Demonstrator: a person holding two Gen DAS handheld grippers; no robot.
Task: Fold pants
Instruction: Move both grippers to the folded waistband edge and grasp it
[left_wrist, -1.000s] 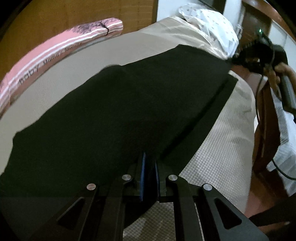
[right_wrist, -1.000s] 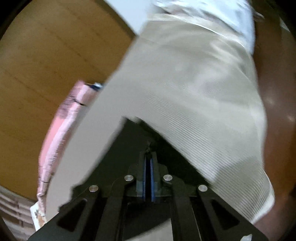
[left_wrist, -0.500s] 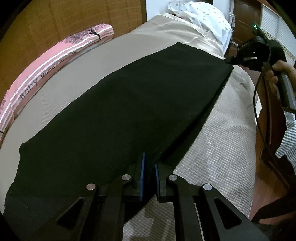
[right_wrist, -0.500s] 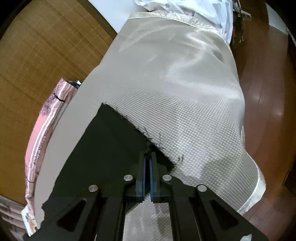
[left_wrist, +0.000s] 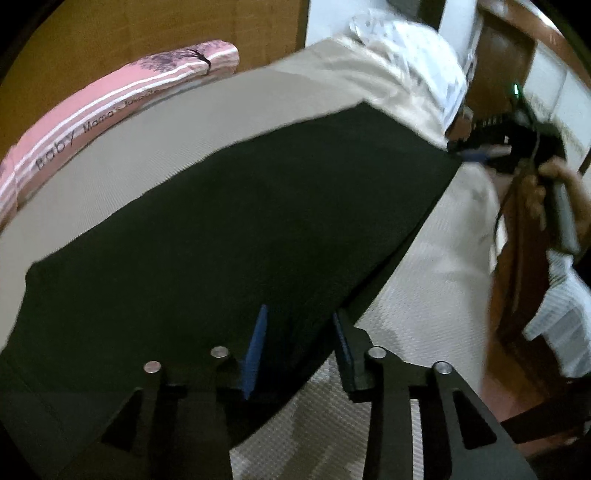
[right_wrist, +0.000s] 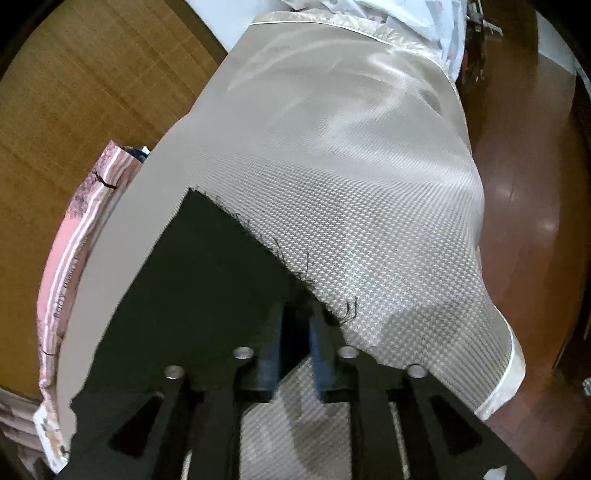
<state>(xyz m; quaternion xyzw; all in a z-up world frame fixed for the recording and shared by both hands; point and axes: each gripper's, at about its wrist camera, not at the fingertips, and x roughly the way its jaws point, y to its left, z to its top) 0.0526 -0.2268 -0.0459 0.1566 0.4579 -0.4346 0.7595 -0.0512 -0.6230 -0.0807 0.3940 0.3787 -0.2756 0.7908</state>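
The black pants (left_wrist: 229, 236) lie flat on the beige bedcover (left_wrist: 436, 295), folded lengthwise into one long strip. My left gripper (left_wrist: 299, 332) is open over the pants' near edge, its jaws wide apart and holding nothing. My right gripper (right_wrist: 295, 321) is open at the frayed hem corner of the pants (right_wrist: 207, 280), its jaws a little apart with the cloth edge between them. The right gripper also shows in the left wrist view (left_wrist: 480, 151), at the far end of the pants.
A pink striped pillow (left_wrist: 92, 118) lies along the bed's far side by the wooden wall. A white dotted pillow (left_wrist: 413, 51) sits at the head. The bedcover's edge (right_wrist: 506, 384) drops to the brown wooden floor (right_wrist: 535, 184) on the right.
Both grippers have opened and let go of the pants, which now rest on the bed. The left jaws spread wide; the right jaws parted slightly.
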